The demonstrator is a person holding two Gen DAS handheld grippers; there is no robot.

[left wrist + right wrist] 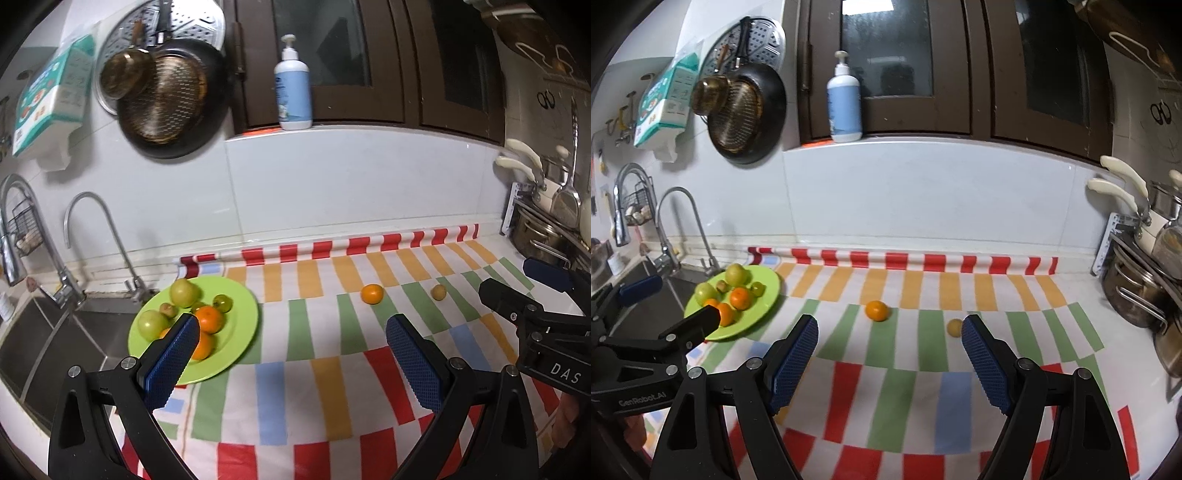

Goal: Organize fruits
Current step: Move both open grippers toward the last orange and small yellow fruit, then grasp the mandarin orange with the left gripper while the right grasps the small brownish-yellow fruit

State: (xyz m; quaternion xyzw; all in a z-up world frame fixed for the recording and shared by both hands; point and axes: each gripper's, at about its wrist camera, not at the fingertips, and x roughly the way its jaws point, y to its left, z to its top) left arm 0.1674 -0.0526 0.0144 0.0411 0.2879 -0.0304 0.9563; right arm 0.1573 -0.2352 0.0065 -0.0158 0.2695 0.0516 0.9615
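Note:
A green plate (pixel 240 314) (pixel 768 291) sits at the left of the striped cloth by the sink, holding several green apples, oranges and small fruits. A loose orange (pixel 372 293) (pixel 877 310) and a small yellow fruit (pixel 438 292) (pixel 954 327) lie on the cloth to the right. My left gripper (pixel 291 332) is open and empty, above the cloth, its left finger over the plate's near side. My right gripper (pixel 890 332) is open and empty, with the yellow fruit just beyond its right fingertip (pixel 975 332). Each gripper shows at the edge of the other's view.
A sink (pixel 55 332) with two taps lies left of the plate. Pots and pans (pixel 1137 288) stand at the right end of the counter. A pump bottle (pixel 292 88) stands on the ledge above the white backsplash. Pans hang on the wall at upper left.

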